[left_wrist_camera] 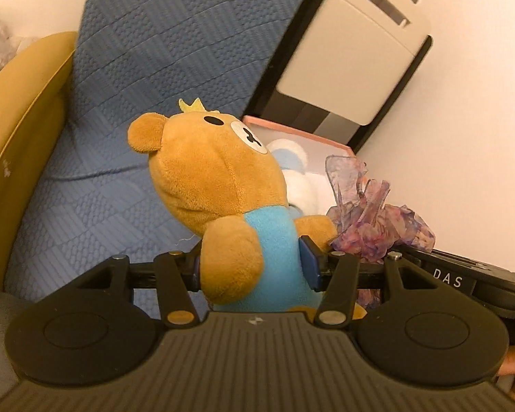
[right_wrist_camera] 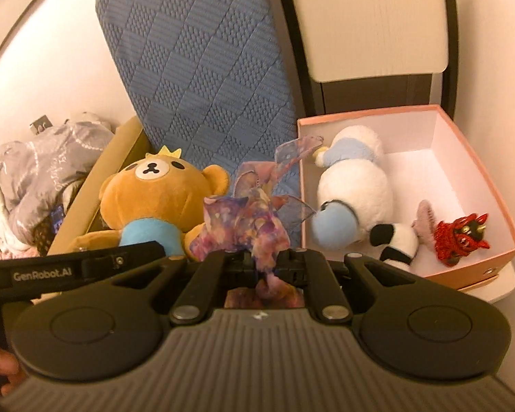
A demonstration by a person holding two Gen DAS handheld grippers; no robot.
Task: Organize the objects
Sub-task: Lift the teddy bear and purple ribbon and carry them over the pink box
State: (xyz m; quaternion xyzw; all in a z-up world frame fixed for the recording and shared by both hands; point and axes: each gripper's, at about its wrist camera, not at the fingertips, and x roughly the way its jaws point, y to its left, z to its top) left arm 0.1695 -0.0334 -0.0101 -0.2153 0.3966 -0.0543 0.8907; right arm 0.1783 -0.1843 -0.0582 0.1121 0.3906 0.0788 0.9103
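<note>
I have the brown teddy bear (left_wrist_camera: 219,185) clamped at its blue-shirted waist in my left gripper (left_wrist_camera: 255,266), held upright above the blue quilted bedcover (left_wrist_camera: 127,103). My right gripper (right_wrist_camera: 266,264), just beside it, pinches a purple sheer scarf (right_wrist_camera: 250,219). The pink box (right_wrist_camera: 477,185) to the right holds a white plush (right_wrist_camera: 353,189).
</note>
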